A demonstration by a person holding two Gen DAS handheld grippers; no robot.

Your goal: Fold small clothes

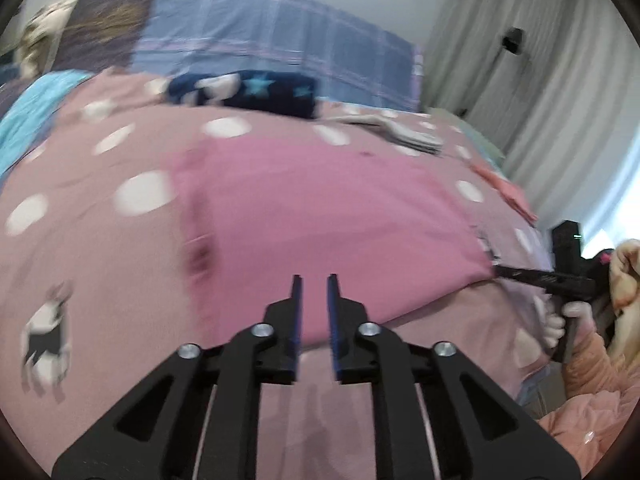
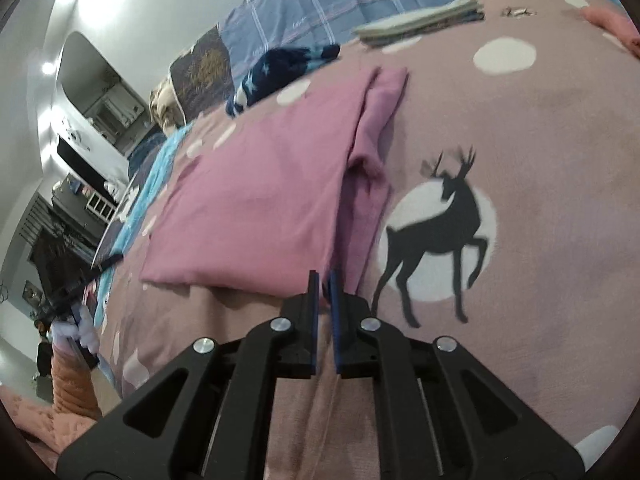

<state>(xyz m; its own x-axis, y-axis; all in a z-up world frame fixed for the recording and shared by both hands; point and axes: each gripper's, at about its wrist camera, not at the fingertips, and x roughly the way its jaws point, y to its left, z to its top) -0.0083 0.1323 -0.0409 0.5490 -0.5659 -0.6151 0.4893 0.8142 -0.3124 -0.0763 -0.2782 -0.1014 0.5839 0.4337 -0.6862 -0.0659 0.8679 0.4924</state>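
on the bed, far left of the left wrist view, a turquoise cloth (image 1: 24, 120) lies at the blanket's edge. the blanket (image 1: 100, 240) is dusty pink with white dots and a little deer print. next over, right in the middle, is the pink garment (image 1: 320, 208), lying flat and already folded over. the left gripper (image 1: 314, 284) hovers over its near edge with a small gap between the fingers, nothing in it, so released. behind it there's a navy star-print cloth (image 1: 248, 90), then a stack of folded greyish clothes (image 1: 400, 130). at the right, the right gripper (image 1: 496, 270) touches the garment's corner, but whether it's actually pinching cloth, can't tell. its own camera shows the fingers nearly together at the garment's near edge (image 2: 325, 280), beside a tucked sleeve (image 2: 372, 160) and the deer print (image 2: 440, 228).
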